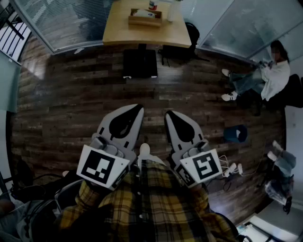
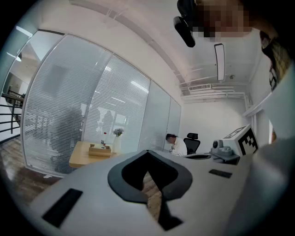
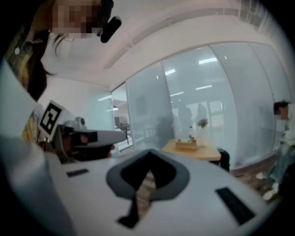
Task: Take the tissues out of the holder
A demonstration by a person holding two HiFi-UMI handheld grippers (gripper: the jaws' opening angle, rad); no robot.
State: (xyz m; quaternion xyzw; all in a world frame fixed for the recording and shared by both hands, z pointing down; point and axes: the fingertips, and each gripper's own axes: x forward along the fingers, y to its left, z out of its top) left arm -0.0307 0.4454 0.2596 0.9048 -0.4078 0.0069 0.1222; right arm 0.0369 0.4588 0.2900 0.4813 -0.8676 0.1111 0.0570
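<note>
The wooden tissue holder (image 1: pixel 145 16) stands on a light wooden table (image 1: pixel 142 34) far ahead, across the dark wood floor, with white tissue showing in its top. In the left gripper view the holder (image 2: pixel 100 150) is small and distant, and so is the holder (image 3: pixel 186 144) in the right gripper view. My left gripper (image 1: pixel 137 108) and right gripper (image 1: pixel 169 114) are held side by side close to my body, pointing roughly level toward the table. Both are shut with nothing between their jaws, and neither is near the holder.
A black case (image 1: pixel 140 63) sits on the floor before the table. A bottle (image 1: pixel 152 4) and a vase (image 2: pixel 118 138) stand by the holder. A person (image 1: pixel 273 72) sits at the right by the glass wall. A blue object (image 1: pixel 235 133) and white cables (image 1: pixel 232 168) lie on the floor.
</note>
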